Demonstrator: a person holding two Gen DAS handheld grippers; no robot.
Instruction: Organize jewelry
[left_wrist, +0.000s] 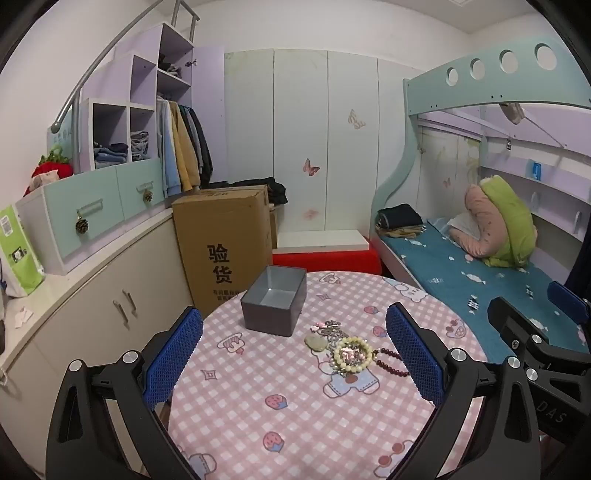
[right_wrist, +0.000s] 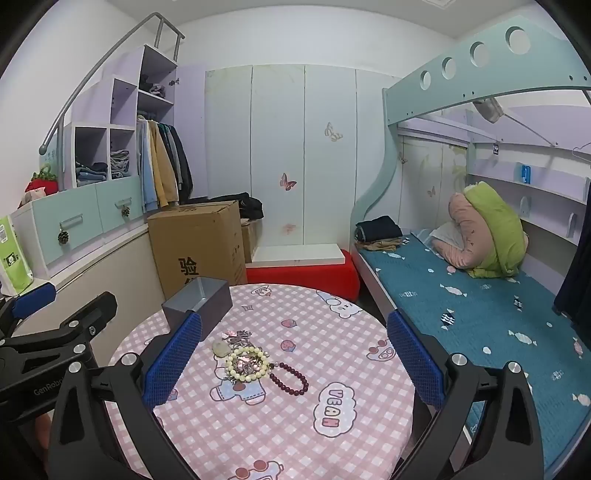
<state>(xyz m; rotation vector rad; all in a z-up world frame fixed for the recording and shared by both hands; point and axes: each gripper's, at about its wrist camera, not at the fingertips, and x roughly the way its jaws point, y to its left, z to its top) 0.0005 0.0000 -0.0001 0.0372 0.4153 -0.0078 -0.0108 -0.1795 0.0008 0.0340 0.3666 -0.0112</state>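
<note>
1. Left wrist view: the left gripper (left_wrist: 293, 352) hangs above the round tabletop (left_wrist: 258, 417) with its jaws spread as wide as they go; its blue pads (left_wrist: 173, 360) touch nothing and nothing is held; between the fingers, lying on the pink checked cloth, is the jewelry pile (left_wrist: 341, 345).
2. In the same view the pile shows a cream bead bracelet (left_wrist: 352, 353) on top of a tangle of silvery chains too small to sort out; a pale flat stone pendant (left_wrist: 316, 343) lies just to its left; a dark red bead bracelet (left_wrist: 391, 362) lies at its right, partly hidden behind the right-hand finger.
3. Beyond the pile, near but apart from it, stands a grey open box (left_wrist: 275, 299); its inside is bare as far as it shows; the near wall hides part of the floor.
4. The right gripper (left_wrist: 535, 332) enters at the right edge, only partly in frame, over the bed (left_wrist: 480, 280).
5. Right wrist view: the right gripper (right_wrist: 293, 354) is likewise fully spread above the tabletop (right_wrist: 295, 424), gripping and touching nothing.
6. Here the dark red bead bracelet (right_wrist: 289, 377) shows whole, a closed loop touching the cream bead bracelet (right_wrist: 246, 363); the jewelry pile (right_wrist: 243, 354) sits near the left-hand finger.
7. The grey open box (right_wrist: 199, 301) is partly covered by that finger's blue pad (right_wrist: 171, 360); little of its inside is visible.
8. The left gripper (right_wrist: 55, 317) shows at the left edge, cut off by the frame.
</note>
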